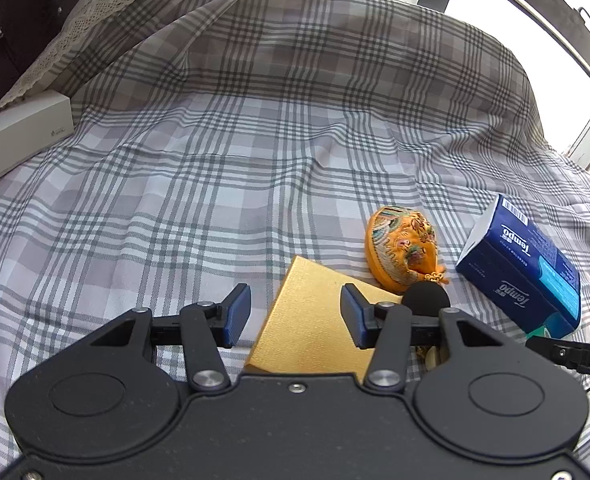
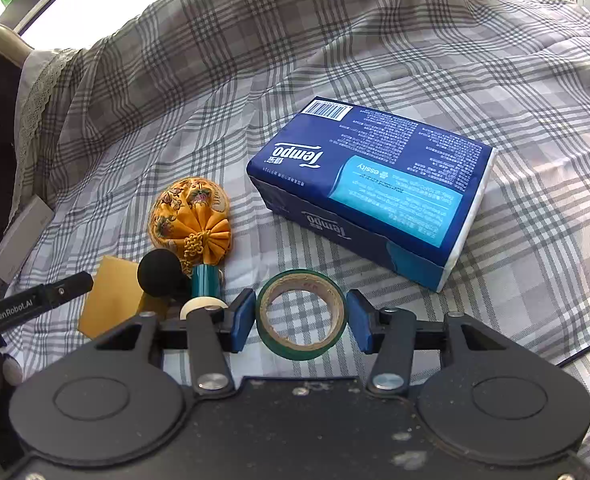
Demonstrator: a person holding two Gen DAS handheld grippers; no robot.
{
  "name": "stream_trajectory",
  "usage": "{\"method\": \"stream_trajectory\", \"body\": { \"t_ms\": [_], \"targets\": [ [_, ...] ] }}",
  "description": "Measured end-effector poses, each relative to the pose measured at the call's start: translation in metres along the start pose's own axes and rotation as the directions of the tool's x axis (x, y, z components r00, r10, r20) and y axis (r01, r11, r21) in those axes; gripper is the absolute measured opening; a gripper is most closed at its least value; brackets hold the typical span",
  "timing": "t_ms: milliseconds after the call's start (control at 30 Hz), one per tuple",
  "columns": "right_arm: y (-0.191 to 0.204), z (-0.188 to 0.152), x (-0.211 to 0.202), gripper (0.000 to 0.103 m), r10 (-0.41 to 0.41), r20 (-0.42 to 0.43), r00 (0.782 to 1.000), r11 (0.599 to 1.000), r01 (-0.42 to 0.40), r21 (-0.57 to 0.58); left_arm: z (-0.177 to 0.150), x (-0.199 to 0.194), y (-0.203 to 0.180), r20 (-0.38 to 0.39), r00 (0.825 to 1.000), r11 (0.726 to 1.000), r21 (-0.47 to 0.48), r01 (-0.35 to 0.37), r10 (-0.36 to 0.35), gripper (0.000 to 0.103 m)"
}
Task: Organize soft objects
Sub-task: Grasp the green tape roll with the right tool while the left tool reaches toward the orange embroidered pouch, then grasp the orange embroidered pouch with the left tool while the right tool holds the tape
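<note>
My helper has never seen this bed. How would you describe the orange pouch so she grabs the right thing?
On the plaid bedsheet, look left of the blue tissue pack. The orange pouch lies there: round embroidered fabric, gathered into pleats with a knotted cord, unlike the flat gold card beside it.

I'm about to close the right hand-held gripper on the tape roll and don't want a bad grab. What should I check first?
1. Right hand-held gripper open: ok.
2. Green tape roll sits between its fingers: ok.
3. Pads touching the roll on both sides: cannot tell.
4. Tempo tissue pack apart from the roll: ok.
5. Left hand-held gripper open, holding nothing, over the gold card: ok.
6. Orange pouch out of the closing path: ok.
</note>
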State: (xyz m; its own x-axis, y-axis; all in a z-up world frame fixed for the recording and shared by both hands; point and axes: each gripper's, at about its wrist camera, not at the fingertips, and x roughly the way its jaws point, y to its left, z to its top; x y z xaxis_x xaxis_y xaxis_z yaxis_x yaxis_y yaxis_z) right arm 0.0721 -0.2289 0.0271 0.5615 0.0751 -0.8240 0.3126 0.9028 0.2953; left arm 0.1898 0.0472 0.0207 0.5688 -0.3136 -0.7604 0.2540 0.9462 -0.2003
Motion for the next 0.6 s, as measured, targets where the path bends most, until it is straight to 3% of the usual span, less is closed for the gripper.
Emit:
{"method": "stream_trajectory", "body": {
  "t_ms": [167,333,467,600],
  "targets": [
    [-0.008,-0.013,-0.007,0.049,0.019,0.011,1.000,0.999,-0.019,-0.034,-0.005,-0.006,-0.027,-0.020,1.000,1.000,0.014,0.024,-0.023,0.049],
    [-0.020,-0.027,-0.016,0.049,0.033,0.033,0.999,0.998,-0.031,-0.047,-0.006,-0.004,-0.057,-0.032,0.999,0.997,0.071,-0.003,0.006,0.049],
    [-0.030,-0.033,-0.021,0.049,0.036,0.052,0.998,0.998,-0.034,-0.049,0.005,0.008,-0.081,-0.045,0.999,0.992,0.125,-0.014,0.020,0.049],
    [-0.038,-0.036,-0.024,0.049,0.037,0.075,0.996,0.998,-0.034,-0.046,0.021,0.032,-0.090,-0.085,0.996,0.995,0.099,0.000,0.008,0.050]
  ]
}}
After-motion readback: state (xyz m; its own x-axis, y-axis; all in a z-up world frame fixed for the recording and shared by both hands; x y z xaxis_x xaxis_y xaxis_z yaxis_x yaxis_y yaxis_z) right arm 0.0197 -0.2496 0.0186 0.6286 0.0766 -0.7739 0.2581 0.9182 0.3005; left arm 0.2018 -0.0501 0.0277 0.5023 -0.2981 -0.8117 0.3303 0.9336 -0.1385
